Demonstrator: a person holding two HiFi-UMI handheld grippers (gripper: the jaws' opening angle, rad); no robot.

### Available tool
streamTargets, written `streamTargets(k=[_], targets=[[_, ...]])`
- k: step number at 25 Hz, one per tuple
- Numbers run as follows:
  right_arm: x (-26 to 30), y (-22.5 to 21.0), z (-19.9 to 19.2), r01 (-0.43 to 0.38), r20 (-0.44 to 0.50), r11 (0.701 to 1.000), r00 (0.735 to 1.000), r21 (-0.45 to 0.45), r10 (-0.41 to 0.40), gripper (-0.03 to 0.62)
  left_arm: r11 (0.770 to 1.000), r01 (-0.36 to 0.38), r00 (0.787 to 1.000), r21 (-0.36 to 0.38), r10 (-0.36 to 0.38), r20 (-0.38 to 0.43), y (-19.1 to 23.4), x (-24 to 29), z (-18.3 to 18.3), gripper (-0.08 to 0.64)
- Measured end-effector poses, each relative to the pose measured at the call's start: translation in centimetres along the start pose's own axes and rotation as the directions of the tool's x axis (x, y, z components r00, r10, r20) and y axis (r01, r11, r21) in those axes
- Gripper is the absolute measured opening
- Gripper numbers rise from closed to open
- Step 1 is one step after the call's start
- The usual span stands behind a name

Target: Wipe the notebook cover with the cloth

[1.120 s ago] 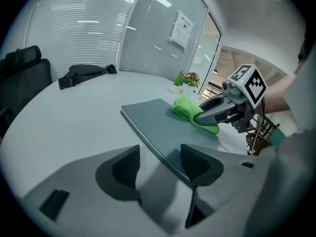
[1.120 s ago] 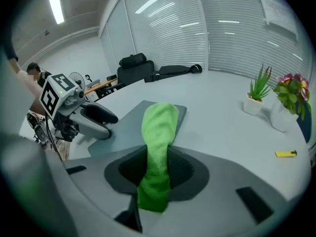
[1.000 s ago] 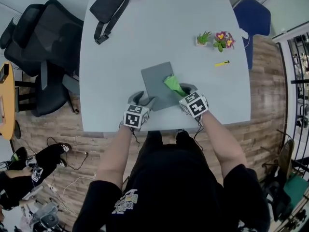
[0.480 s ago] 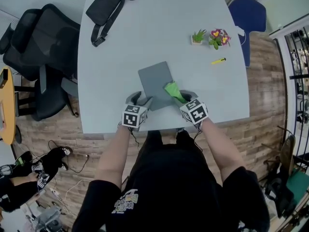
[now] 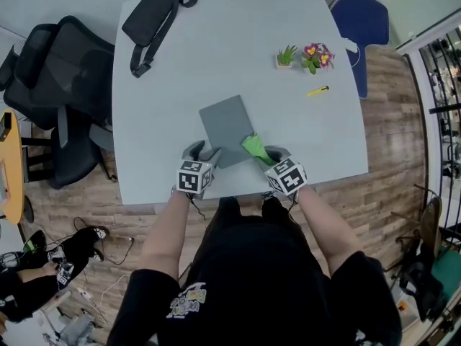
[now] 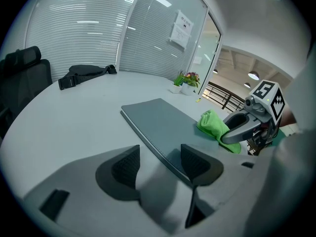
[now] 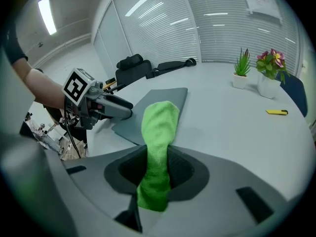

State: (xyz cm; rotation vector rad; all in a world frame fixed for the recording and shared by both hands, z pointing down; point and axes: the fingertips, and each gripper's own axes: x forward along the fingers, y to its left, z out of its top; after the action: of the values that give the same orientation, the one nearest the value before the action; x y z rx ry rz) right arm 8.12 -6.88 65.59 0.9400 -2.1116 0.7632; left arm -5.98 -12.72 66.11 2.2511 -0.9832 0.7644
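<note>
A grey notebook (image 5: 225, 126) lies flat on the pale table (image 5: 173, 85), near its front edge. The green cloth (image 5: 253, 147) rests on the notebook's near right corner, and my right gripper (image 5: 268, 156) is shut on it. In the right gripper view the cloth (image 7: 159, 127) stands up out of the jaws, with the notebook (image 7: 148, 111) behind it. My left gripper (image 5: 204, 153) is open at the notebook's near left corner. In the left gripper view the notebook (image 6: 160, 125) edge runs between the spread fingers (image 6: 126, 166) of that gripper (image 6: 160, 164).
A black bag (image 5: 155, 16) lies at the table's far left. Two small potted plants (image 5: 287, 56) (image 5: 315, 55) and a yellow item (image 5: 317, 91) sit at the far right. A black office chair (image 5: 50, 85) stands left of the table, a blue chair (image 5: 360, 20) at the right.
The right gripper has drawn the cloth across the cover toward me, from the right middle to the near right corner. The left gripper stays at the near left corner.
</note>
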Motion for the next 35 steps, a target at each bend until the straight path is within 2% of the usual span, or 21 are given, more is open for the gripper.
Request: streamTargets(k=[6,10,15,21,26,31,35], targets=[[-1.1,2.1,-1.5,-0.073,-0.022,0.997,0.997,-0.036,0.073,0.110,1.000,-0.024,1.000,0.001,0.024,0.012,0.0,-0.3,-0.1,0.261],[-2.6,2.4,-0.1,-0.118,0.045,0.992,0.992,-0.053,0.120,0.110,0.997,-0.083,0.993,-0.001,0.083,0.079,-0.3,-1.5,1.4,0.261],[-5.5,1.7,3.0,-0.166,0.153,0.983,0.972,-0.078,0.177,0.110,0.991,-0.125,0.973,0.045,0.114,0.200,-3.8,-4.5,4.5,0.261],[-9.6,1.2,6.6,-0.222,0.258,0.963,0.932,-0.150,0.255,0.110,0.976,-0.213,0.918,0.040,0.186,0.350,-8.5,-9.6,7.6,0.259],[-12.4,2.4,8.9,-0.269,0.329,0.941,0.886,-0.208,0.326,0.110,0.952,-0.306,0.854,-0.006,0.277,0.440,-11.7,-14.7,8.5,0.239],[-13.0,5.2,10.3,-0.308,0.360,0.920,0.852,-0.241,0.380,0.110,0.925,-0.377,0.801,-0.052,0.354,0.482,-13.1,-19.7,7.3,0.150],[-13.3,9.0,10.2,-0.328,0.359,0.905,0.838,-0.271,0.411,0.110,0.911,-0.401,0.769,-0.095,0.391,0.506,-12.9,-23.3,5.6,0.025]])
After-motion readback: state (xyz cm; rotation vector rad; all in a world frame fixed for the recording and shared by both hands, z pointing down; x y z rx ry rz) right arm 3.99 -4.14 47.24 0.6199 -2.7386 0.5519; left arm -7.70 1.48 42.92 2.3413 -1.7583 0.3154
